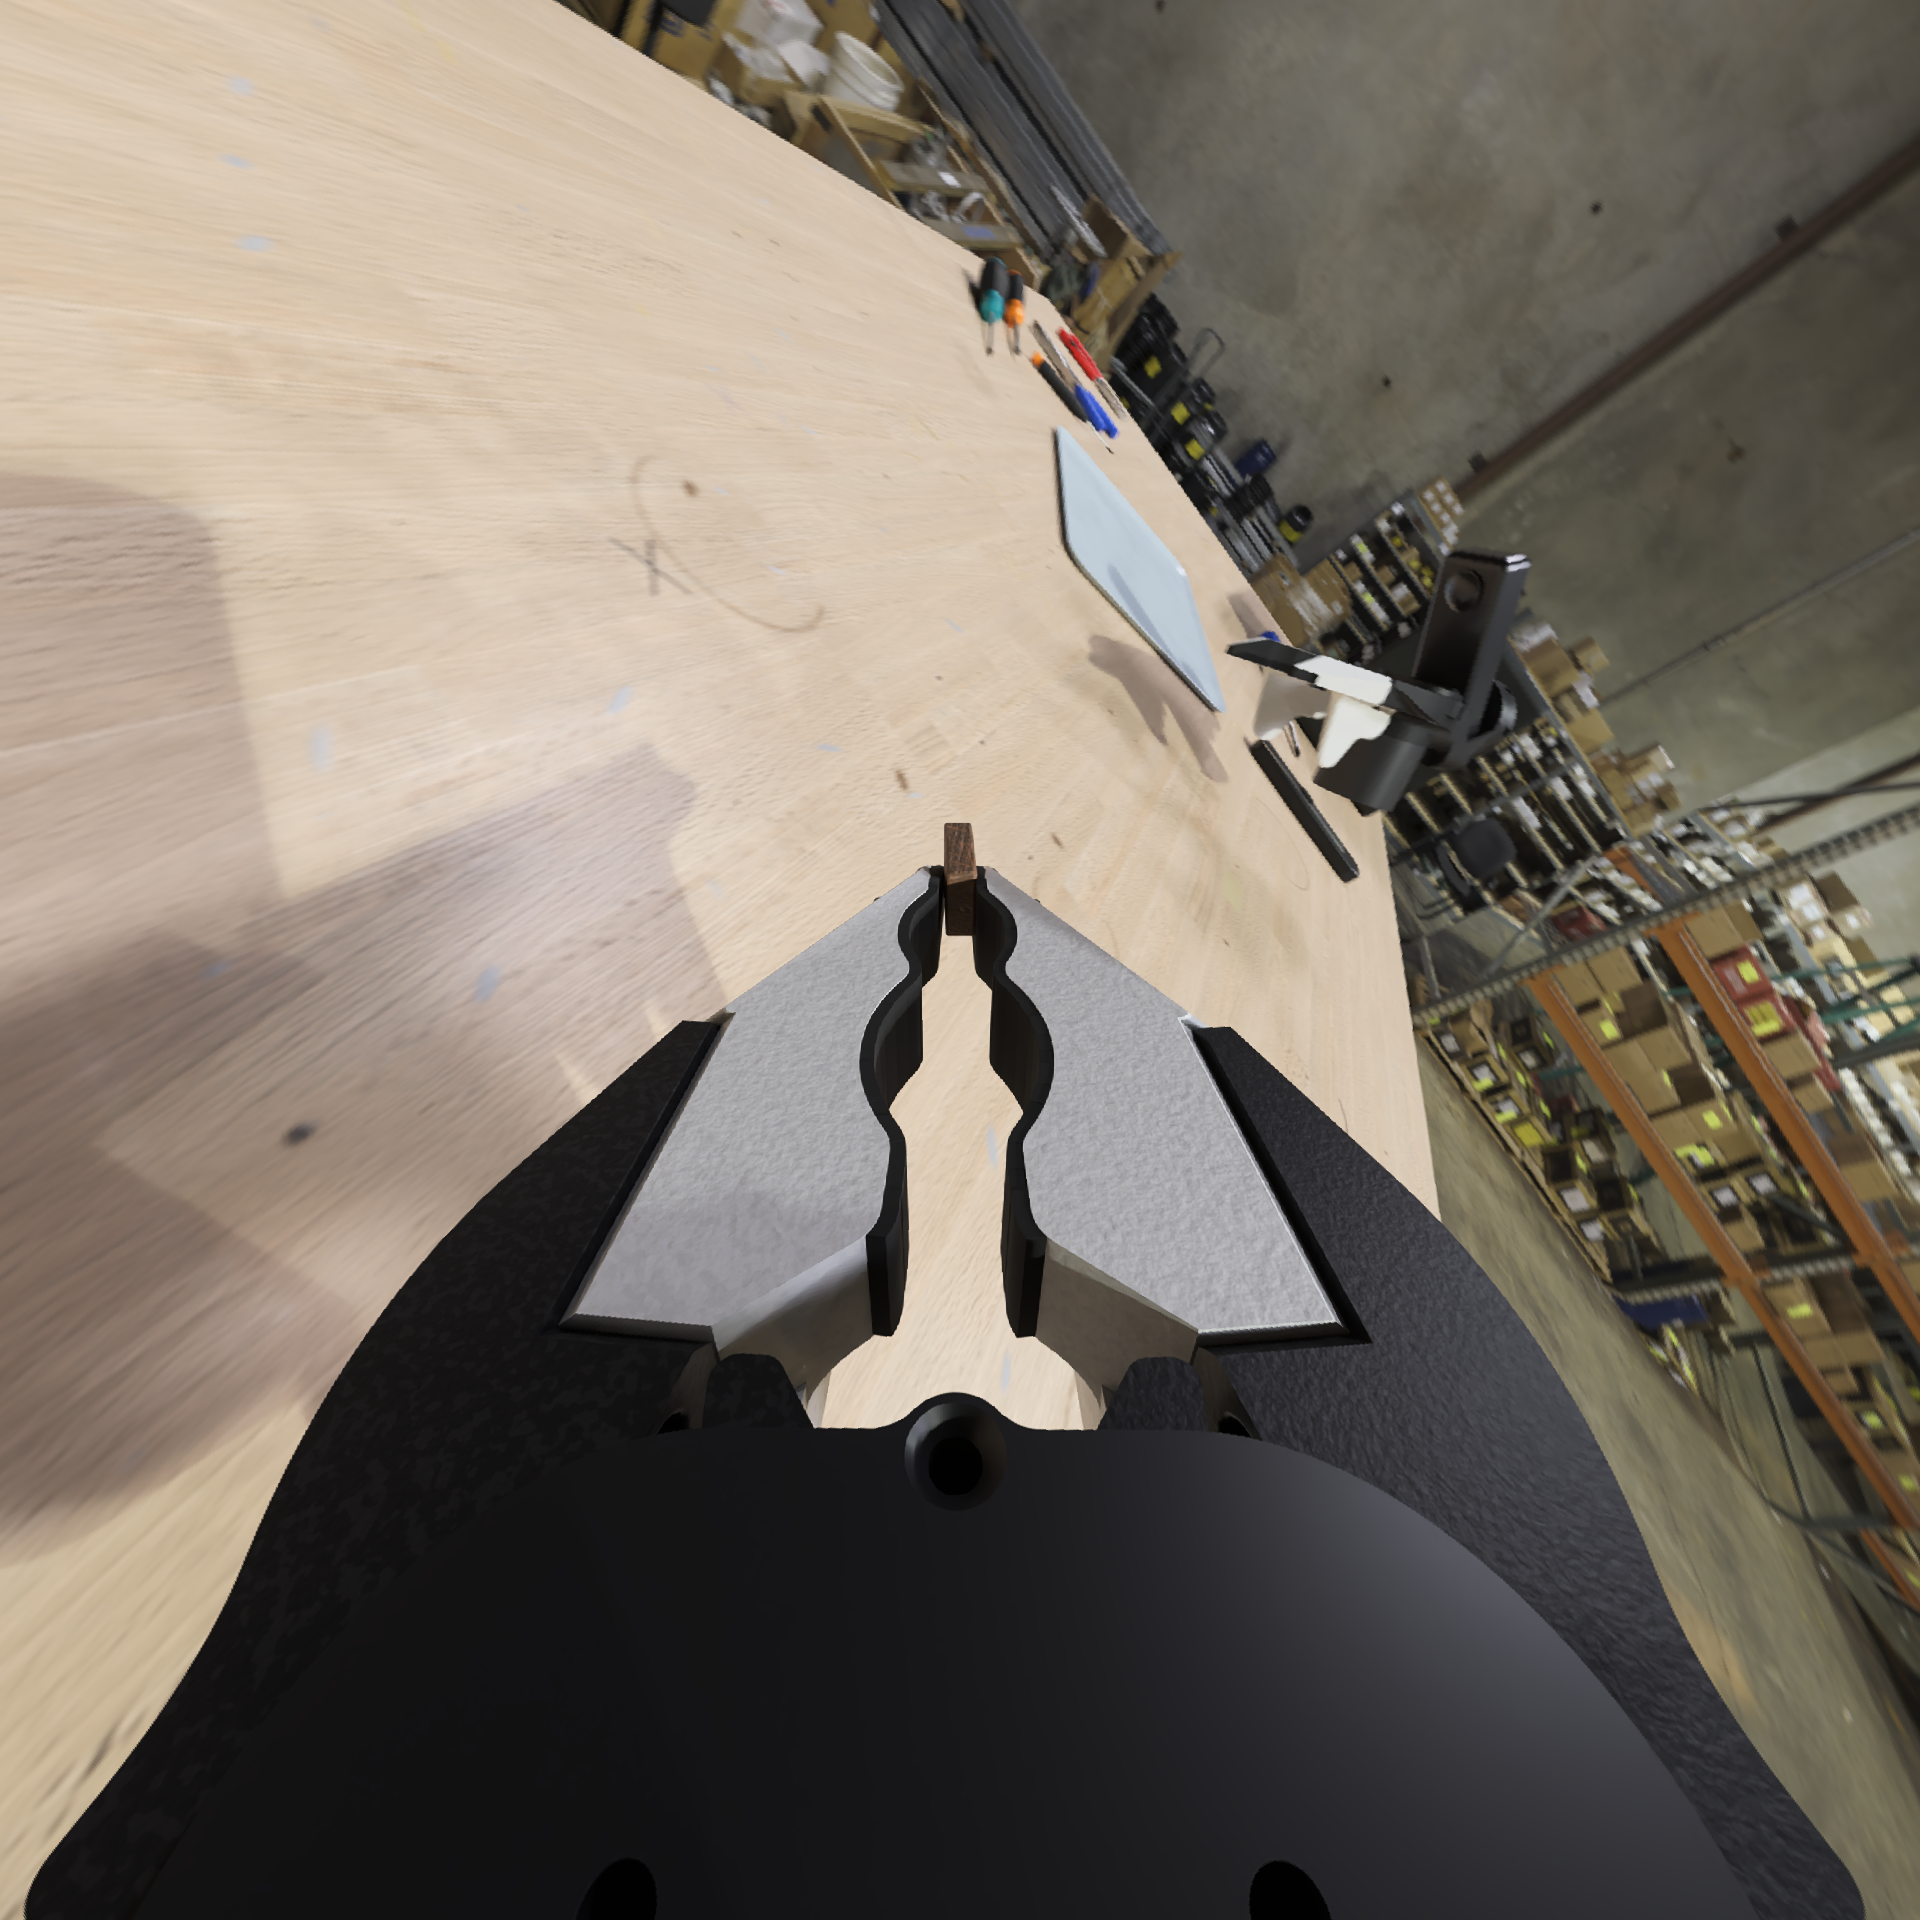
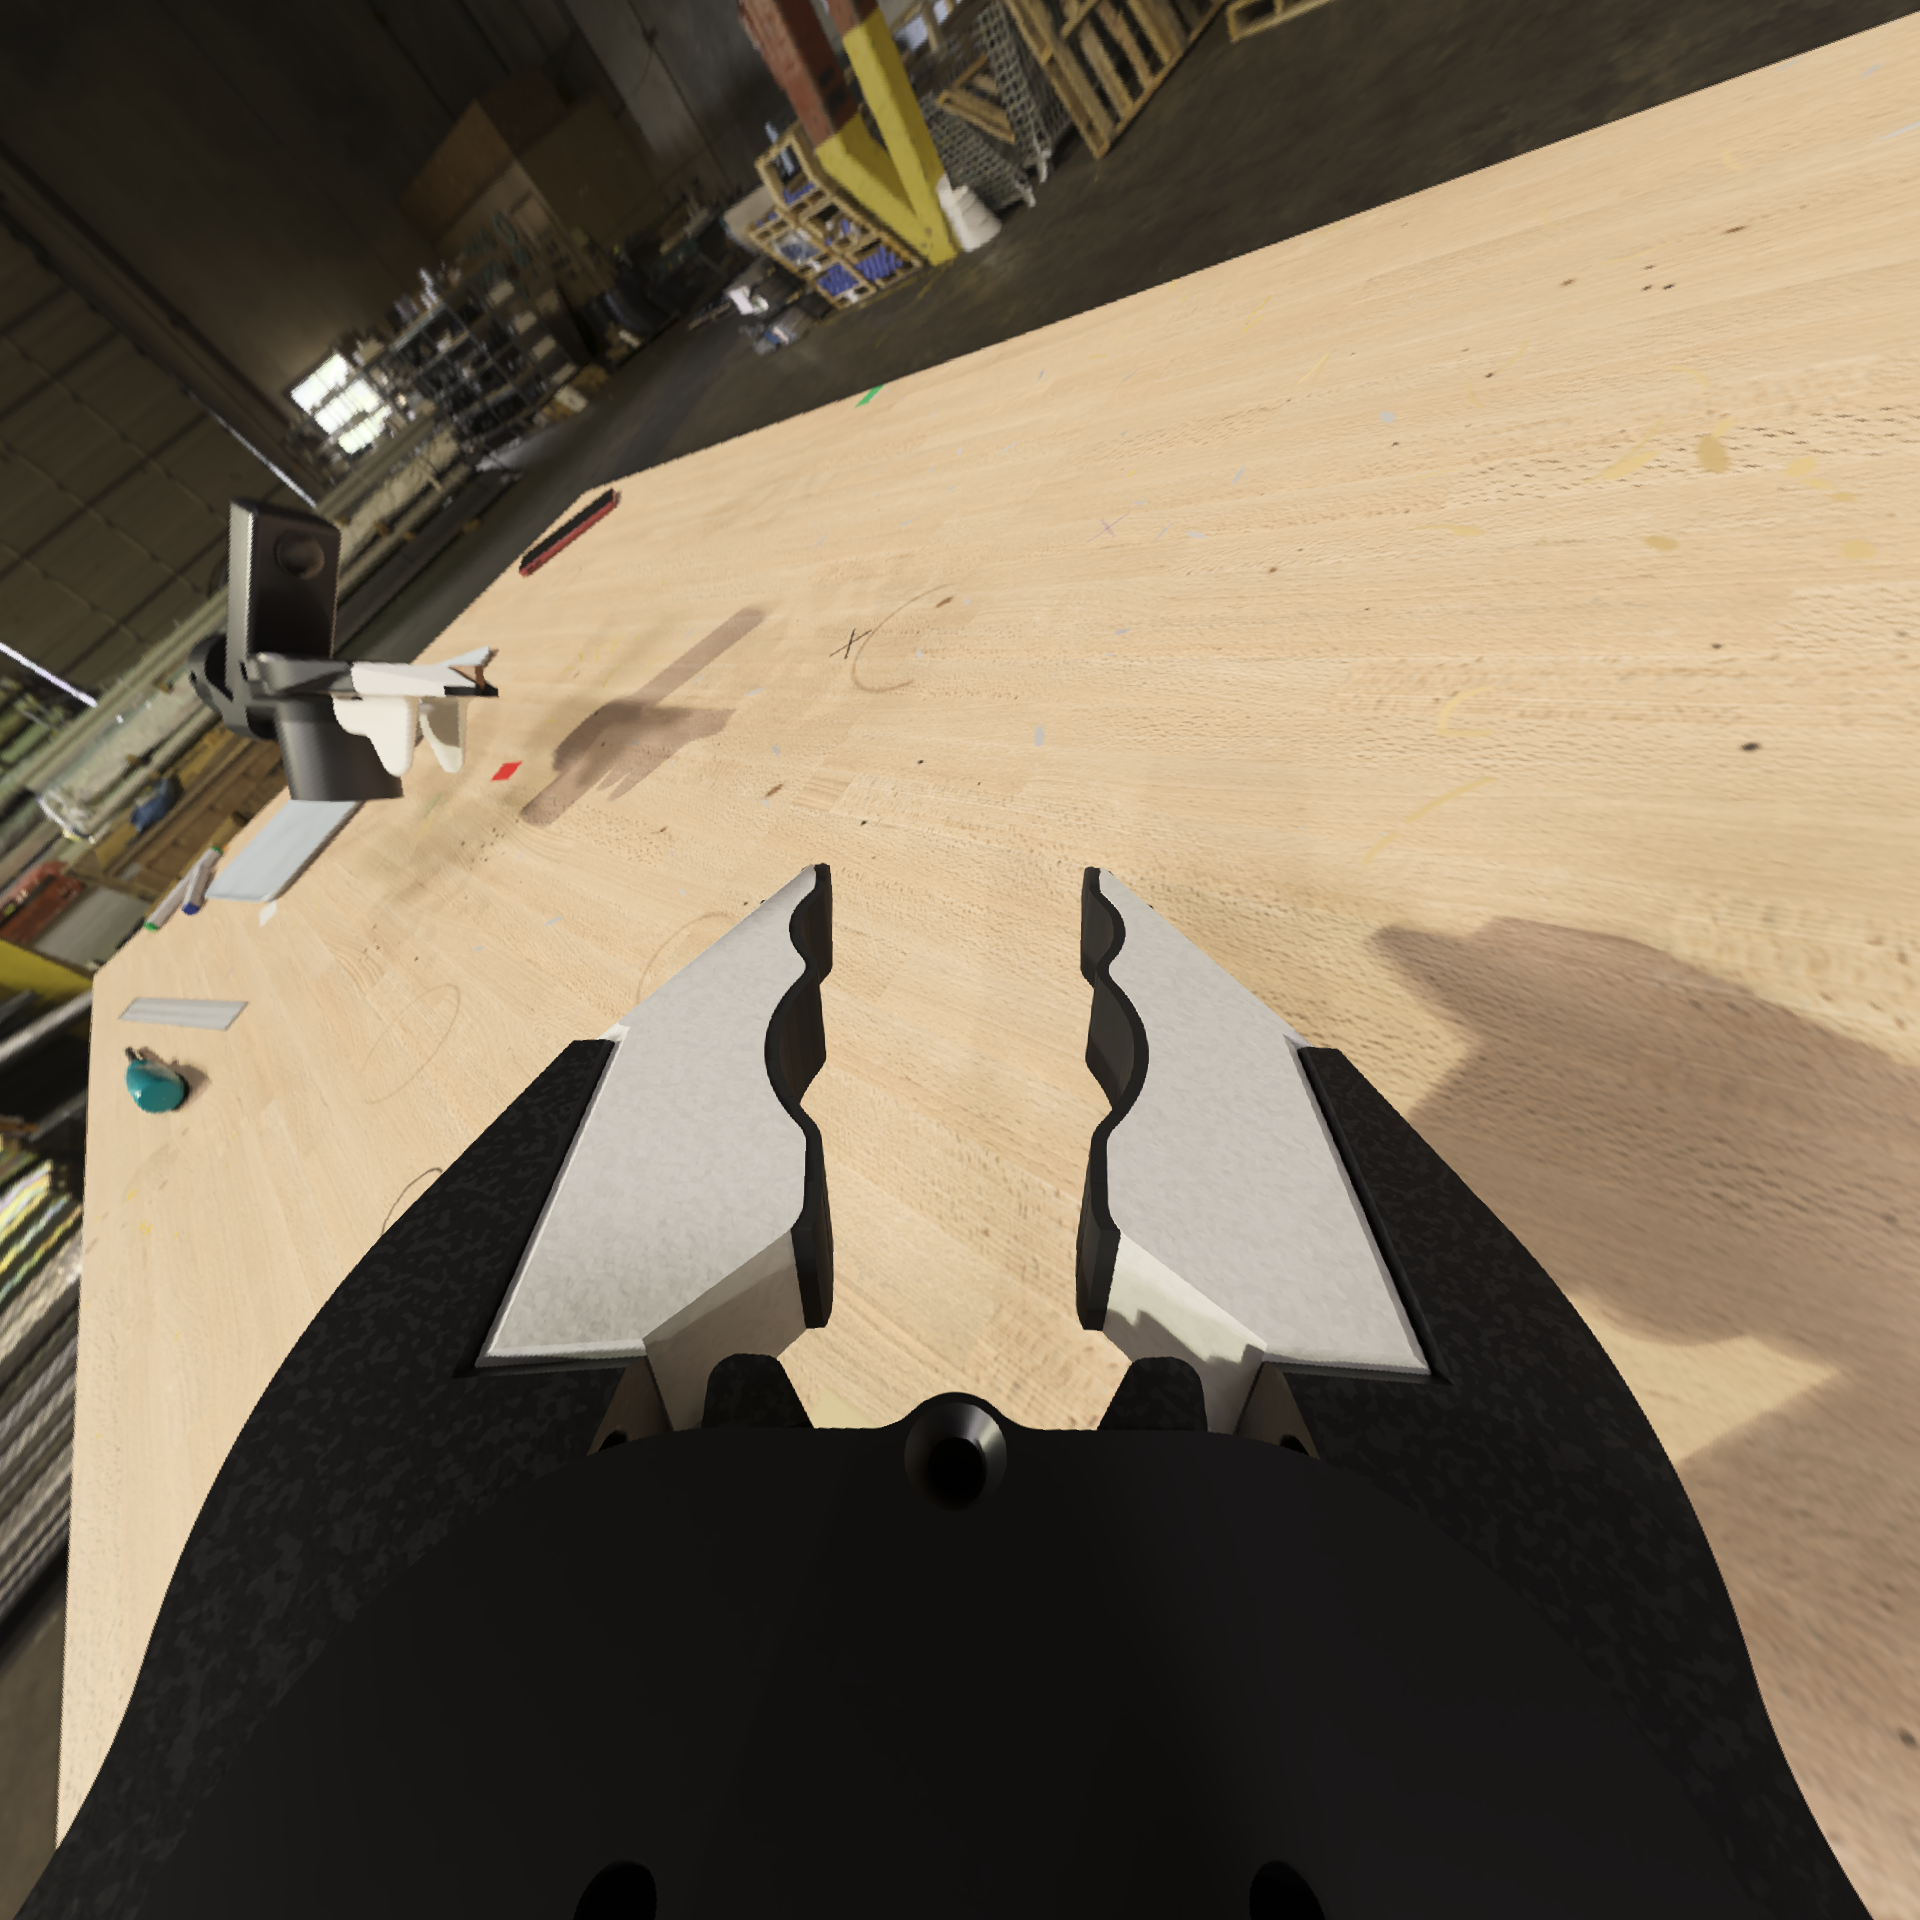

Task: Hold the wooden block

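My left gripper (image 1: 959, 883) is shut on a small dark brown wooden block (image 1: 959, 850), pinched at the fingertips and held above the pale wooden table (image 1: 416, 520). The block sticks out a little past the tips. In the right wrist view the left gripper (image 2: 483, 675) shows far off at the left with the block (image 2: 476, 676) in its tips. My right gripper (image 2: 956, 883) is open and empty above the table (image 2: 1351, 520). It also shows far off at the right in the left wrist view (image 1: 1262, 665).
A grey flat tray (image 1: 1132, 571), several screwdrivers (image 1: 1049, 353) and a black bar (image 1: 1304, 810) lie near the table's far edge. In the right wrist view a red-black bar (image 2: 569, 532), a teal object (image 2: 156, 1081), markers (image 2: 192, 888) and a small red piece (image 2: 506, 770) lie on the table.
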### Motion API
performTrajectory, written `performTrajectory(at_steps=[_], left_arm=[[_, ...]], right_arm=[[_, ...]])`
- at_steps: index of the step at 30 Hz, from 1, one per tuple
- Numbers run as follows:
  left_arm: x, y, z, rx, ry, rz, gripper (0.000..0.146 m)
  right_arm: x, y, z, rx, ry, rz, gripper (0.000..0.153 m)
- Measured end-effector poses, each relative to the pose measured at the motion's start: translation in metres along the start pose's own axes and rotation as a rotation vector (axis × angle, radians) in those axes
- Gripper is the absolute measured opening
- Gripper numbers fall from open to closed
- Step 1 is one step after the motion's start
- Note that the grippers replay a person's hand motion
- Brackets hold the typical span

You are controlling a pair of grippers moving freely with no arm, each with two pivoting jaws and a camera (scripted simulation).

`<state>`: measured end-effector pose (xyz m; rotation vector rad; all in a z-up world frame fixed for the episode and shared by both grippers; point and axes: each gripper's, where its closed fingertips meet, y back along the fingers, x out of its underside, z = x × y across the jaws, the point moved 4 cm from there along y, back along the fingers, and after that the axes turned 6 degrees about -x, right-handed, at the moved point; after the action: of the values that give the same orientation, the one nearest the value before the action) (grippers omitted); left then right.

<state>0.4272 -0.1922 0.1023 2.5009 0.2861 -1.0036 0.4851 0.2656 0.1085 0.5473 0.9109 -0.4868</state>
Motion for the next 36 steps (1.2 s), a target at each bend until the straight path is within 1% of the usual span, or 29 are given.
performTrajectory(at_steps=[3,5,8,10,15,17,19,23,26,29,31,33,36], left_arm=[[-0.001,-0.024,-0.019,0.048,-0.035,0.039,0.004],[0.001,-0.04,-0.033,0.068,-0.06,0.079,0.004],[0.004,-0.064,-0.054,0.098,-0.081,0.14,0.004],[0.007,-0.08,-0.07,0.14,-0.103,0.176,0.004],[0.012,-0.12,-0.1,0.213,-0.148,0.267,0.004],[0.013,-0.133,-0.108,0.234,-0.16,0.288,0.004],[0.014,-0.142,-0.115,0.249,-0.164,0.31,0.004],[0.012,-0.153,-0.123,0.294,-0.15,0.332,0.004],[-0.003,-0.155,-0.128,0.36,-0.069,0.292,0.004],[-0.018,-0.15,-0.131,0.411,-0.031,0.255,0.004],[-0.024,-0.145,-0.133,0.41,-0.054,0.268,0.004],[-0.028,-0.141,-0.135,0.404,-0.081,0.286,0.004],[-0.033,-0.139,-0.137,0.374,-0.111,0.274,0.004]], right_arm=[[0.002,-0.01,0.006,-0.007,0.034,0.054,0.048],[0.008,-0.012,0.008,-0.007,0.066,0.12,0.048],[0.014,-0.011,0.008,0.029,0.097,0.197,0.049],[0.014,-0.011,0.009,0.038,0.108,0.211,0.049],[0.02,-0.019,0.014,-0.019,0.111,0.25,0.049],[0.018,-0.024,0.017,-0.026,0.108,0.245,0.049],[0.014,-0.031,0.025,-0.071,0.108,0.222,0.049],[0.005,-0.05,0.043,-0.197,0.099,0.149,0.047],[0.003,-0.064,0.05,-0.239,0.096,0.135,0.047],[-0.002,-0.067,0.056,-0.235,0.113,0.136,0.047],[-0.01,-0.061,0.06,-0.237,0.134,0.075,0.047],[-0.016,-0.054,0.059,-0.215,0.126,0.03,0.046],[-0.014,-0.047,0.05,-0.166,0.097,0.05,0.046]])
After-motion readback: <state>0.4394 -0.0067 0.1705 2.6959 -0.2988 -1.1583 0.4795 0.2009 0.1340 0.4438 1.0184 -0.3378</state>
